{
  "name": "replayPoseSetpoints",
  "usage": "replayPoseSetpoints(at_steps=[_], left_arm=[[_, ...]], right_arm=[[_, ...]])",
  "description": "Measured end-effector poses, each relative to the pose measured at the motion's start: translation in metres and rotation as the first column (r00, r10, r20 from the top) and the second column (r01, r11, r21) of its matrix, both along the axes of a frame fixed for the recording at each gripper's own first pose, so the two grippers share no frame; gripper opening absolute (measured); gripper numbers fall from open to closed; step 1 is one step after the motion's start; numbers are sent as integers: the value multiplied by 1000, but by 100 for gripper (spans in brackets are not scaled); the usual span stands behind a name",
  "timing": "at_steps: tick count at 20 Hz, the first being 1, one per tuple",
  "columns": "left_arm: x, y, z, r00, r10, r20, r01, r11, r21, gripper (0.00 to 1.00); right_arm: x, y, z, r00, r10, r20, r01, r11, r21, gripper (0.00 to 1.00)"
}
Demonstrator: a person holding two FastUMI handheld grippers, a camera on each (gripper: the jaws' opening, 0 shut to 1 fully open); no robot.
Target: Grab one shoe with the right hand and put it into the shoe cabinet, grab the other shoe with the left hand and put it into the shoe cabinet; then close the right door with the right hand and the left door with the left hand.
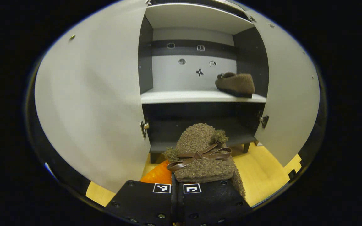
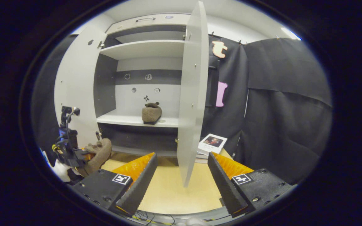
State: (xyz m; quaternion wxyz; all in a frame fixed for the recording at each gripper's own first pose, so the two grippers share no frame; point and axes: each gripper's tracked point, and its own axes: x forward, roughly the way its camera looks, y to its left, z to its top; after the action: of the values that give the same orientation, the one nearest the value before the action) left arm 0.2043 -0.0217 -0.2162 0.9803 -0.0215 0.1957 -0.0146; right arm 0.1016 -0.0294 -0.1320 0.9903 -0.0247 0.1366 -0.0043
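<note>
Left tool (image 1: 177, 185) has its 2 fingers drawn together on the heel end of the second shoe (image 1: 201, 153), toe pointing ahead at the shoe cabinet (image 1: 196, 78), so the shoe can go in nose-first between the doors. This shoe is a nubbly, fleecy brown slipper, rounded and soft, with a smooth, glossy brown ribbon bow across its top. Beyond it the left door (image 1: 90, 103) and right door (image 1: 289, 94) stand swung wide, flat matte pale panels with small metal hinges. On the pale middle shelf (image 1: 181, 95), towards its right end, sits the first shoe (image 1: 235, 84), same fuzzy brown, which leaves the left part of the shelf free.

Right tool (image 2: 181, 180) hangs spread wide and holds nothing, its ridged fingers either side of the right door's edge (image 2: 191, 94), likely waiting to push it. Below lies light wooden floor (image 2: 174, 188); a book (image 2: 213, 142) lies beside the cabinet.
</note>
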Motion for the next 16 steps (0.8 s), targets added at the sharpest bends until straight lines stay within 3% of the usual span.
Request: replayPoseSetpoints(at_steps=[9,16], left_arm=[[105,2,154,974,31,226,-43,998,50,0],[206,-9,175,967,40,252,-67,993,98,0]], right_arm=[[10,8,17,998,44,50,-46,998,34,100],[10,-4,4,1000,20,14,-20,999,51,100]])
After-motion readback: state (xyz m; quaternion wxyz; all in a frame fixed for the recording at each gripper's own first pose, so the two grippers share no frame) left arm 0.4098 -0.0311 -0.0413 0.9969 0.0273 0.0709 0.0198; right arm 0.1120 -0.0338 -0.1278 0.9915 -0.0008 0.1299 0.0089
